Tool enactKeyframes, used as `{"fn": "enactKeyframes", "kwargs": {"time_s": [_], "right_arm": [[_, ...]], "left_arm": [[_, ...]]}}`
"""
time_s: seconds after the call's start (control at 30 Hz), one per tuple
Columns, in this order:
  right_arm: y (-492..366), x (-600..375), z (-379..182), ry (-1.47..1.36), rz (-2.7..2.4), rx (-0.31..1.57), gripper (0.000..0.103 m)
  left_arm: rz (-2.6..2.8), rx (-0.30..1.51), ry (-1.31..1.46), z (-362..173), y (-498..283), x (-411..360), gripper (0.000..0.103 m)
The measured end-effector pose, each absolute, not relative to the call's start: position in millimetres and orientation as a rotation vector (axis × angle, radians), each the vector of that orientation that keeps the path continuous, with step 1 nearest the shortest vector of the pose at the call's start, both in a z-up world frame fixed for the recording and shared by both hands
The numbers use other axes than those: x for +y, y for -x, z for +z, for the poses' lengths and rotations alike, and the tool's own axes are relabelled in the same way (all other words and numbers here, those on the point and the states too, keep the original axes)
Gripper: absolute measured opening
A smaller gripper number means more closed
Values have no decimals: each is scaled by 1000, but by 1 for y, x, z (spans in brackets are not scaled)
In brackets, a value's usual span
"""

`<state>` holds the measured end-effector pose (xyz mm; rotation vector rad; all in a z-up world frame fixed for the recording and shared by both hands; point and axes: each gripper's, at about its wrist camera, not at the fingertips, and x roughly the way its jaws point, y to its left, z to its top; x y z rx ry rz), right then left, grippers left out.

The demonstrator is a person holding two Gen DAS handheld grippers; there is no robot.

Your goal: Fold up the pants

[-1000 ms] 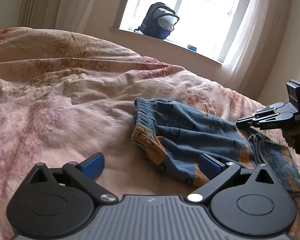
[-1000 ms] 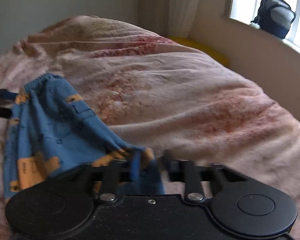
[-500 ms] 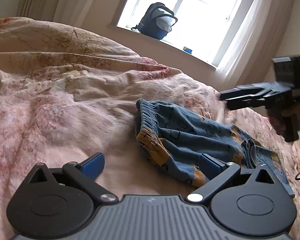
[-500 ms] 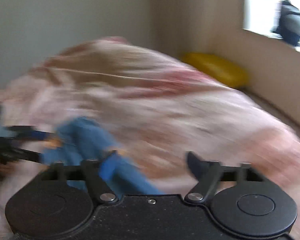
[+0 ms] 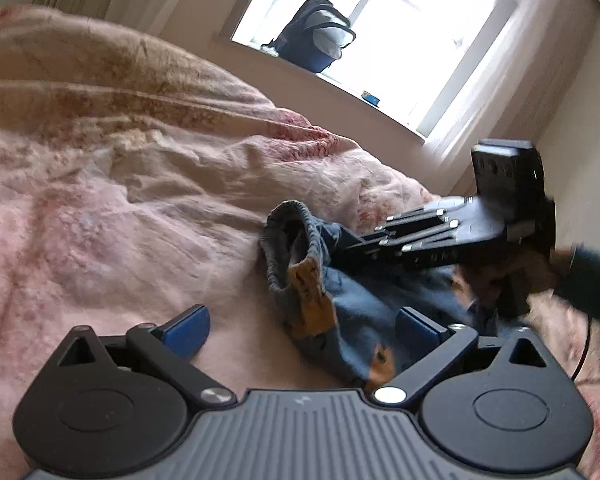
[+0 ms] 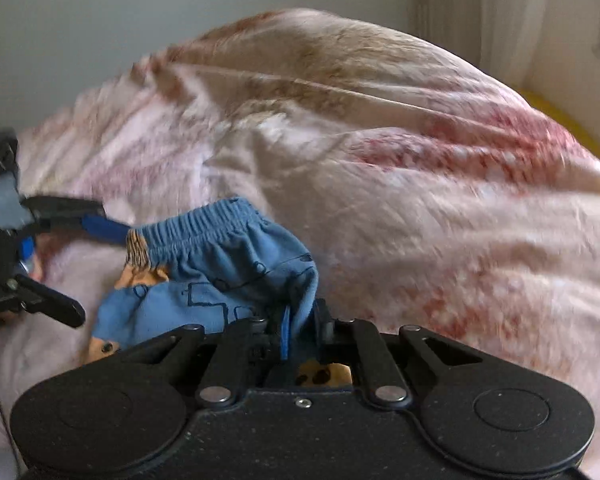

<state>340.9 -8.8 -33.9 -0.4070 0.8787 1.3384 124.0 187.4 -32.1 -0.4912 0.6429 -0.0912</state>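
Observation:
Small blue pants point(image 5: 340, 304) with orange patches and an elastic waistband lie bunched on the pink bedspread point(image 5: 120, 200). My left gripper point(image 5: 300, 324) is open, its blue-padded fingers either side of the near edge of the pants. My right gripper point(image 6: 302, 320) is shut on a fold of the pants point(image 6: 228, 276) near the waistband. It shows in the left wrist view point(image 5: 420, 236) reaching onto the pants from the right. The left gripper shows at the left edge of the right wrist view point(image 6: 66, 264).
The rumpled pink floral bedspread point(image 6: 420, 184) covers the whole bed. A dark backpack point(image 5: 312, 36) sits on the windowsill behind the bed. A wall and curtains lie beyond. A yellow object point(image 6: 556, 108) lies at the far bed edge.
My right gripper let go of the pant leg, swung open across, came down by the waistband and shut on the fabric. The pants are more bunched. The left gripper stayed open.

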Motion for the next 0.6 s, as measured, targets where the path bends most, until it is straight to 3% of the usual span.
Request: {"fn": "enactKeyframes", "kwargs": {"time_s": [0.17, 0.23, 0.27, 0.3, 0.43, 0.6], "right_arm": [[-340, -11, -35, 395, 1334, 867, 13], [-339, -10, -34, 401, 1329, 868, 14], [-338, -9, -33, 410, 1325, 863, 14], [-335, -5, -33, 427, 1319, 852, 16], [-321, -8, -21, 519, 1266, 751, 30], [-305, -23, 3, 574, 1173, 610, 35]], "left_arm": [[-48, 670, 610, -39, -135, 198, 72], [-28, 687, 650, -42, -139, 202, 55], [-19, 703, 661, -43, -142, 203, 31], [-18, 722, 668, -44, -144, 205, 20], [9, 692, 643, -34, -135, 199, 16], [37, 670, 671, -19, -118, 197, 15]]}}
